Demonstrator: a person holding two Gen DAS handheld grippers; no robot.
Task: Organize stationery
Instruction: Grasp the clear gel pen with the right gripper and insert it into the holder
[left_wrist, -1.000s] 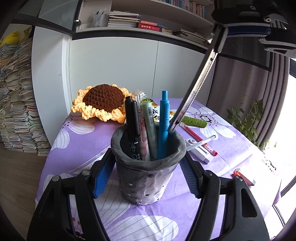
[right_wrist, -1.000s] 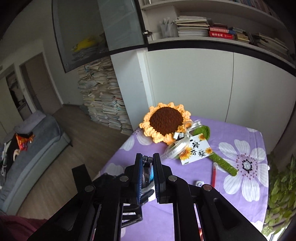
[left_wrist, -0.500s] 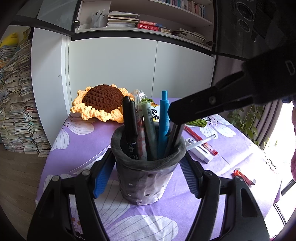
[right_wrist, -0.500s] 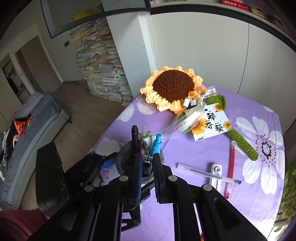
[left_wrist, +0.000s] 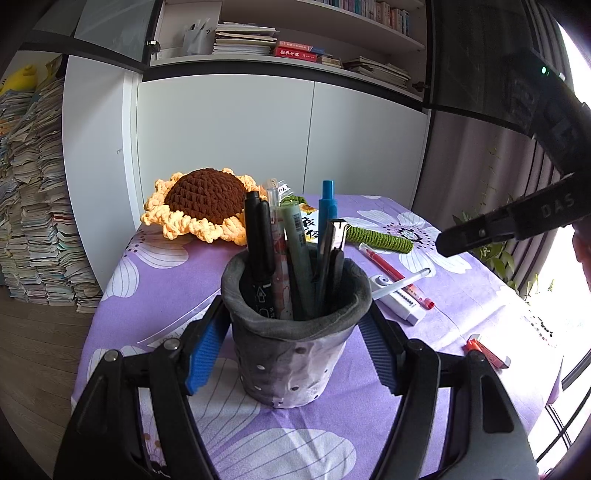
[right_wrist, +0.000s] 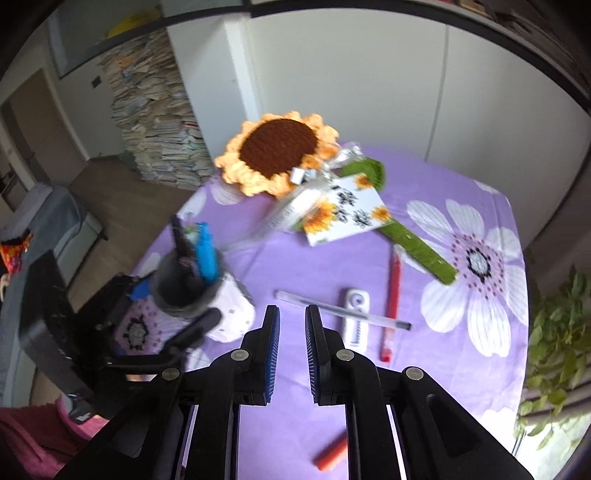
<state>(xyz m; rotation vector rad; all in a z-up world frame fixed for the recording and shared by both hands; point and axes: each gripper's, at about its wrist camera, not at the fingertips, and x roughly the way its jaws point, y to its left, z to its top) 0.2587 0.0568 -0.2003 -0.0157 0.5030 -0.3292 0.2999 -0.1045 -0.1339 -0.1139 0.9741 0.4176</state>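
The pen holder (left_wrist: 293, 332) is seen at the centre of the left wrist view, standing on the purple flowered surface (left_wrist: 461, 295) between the blue pads of the left hand-held gripper (left_wrist: 291, 350). The pads are spread to either side of it; whether they actually press its soft grey wall cannot be told. It is already filled with several pens (left_wrist: 295, 251), upright or leaning slightly.

In the right wrist view the right hand-held gripper (right_wrist: 291, 350) is shown at lower centre, parted by a narrow gap and pinching nothing. Just beyond its tips lie a clear pen (right_wrist: 341, 309), a white correction tape (right_wrist: 355, 319) and a red pen (right_wrist: 391, 302); an orange-red piece (right_wrist: 330, 452) lies near the bottom edge.

The loose pens are judged light, stiff and smooth — likely to roll or slip, so a hold across the mid-barrel seems best. The clear pen rests across the correction tape, which may be nudged when it is lifted. The holder looks soft-sided and top-heavy, so steadying it low on the wall would be sensible.

The right wrist view is blurred — the holder at its left and the card by the crocheted sunflower (right_wrist: 279, 147) are hard to read. The holder's bottom inside is hidden, and the orange-red piece cannot be identified.
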